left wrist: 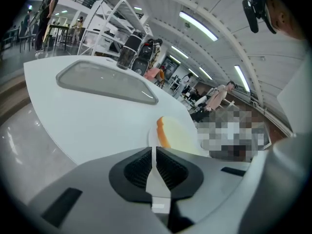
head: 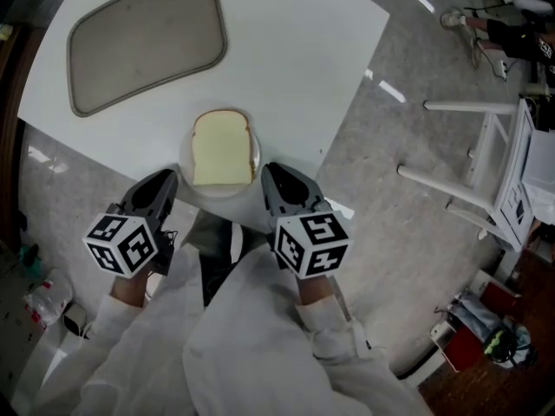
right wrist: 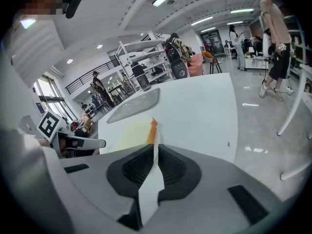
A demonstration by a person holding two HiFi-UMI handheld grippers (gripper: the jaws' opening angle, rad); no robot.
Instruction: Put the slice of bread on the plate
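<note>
A slice of bread [head: 221, 148] with a tan crust lies flat on a small white plate [head: 185, 158] near the table's front edge. The bread [left wrist: 170, 133] shows just beyond the left jaws, and as a pale bread slice [right wrist: 135, 131] ahead of the right jaws. My left gripper [head: 165, 183] hangs at the plate's left, jaws closed with nothing between them. My right gripper [head: 270, 178] sits at the plate's right, also shut and empty. Both are held back from the plate, over the table edge.
A grey tray [head: 147, 39] lies at the table's far left. The white table [head: 303, 50] ends in a corner at the right. White chair frames [head: 486, 172] stand on the floor to the right; bags and clutter [head: 481, 332] lie lower right.
</note>
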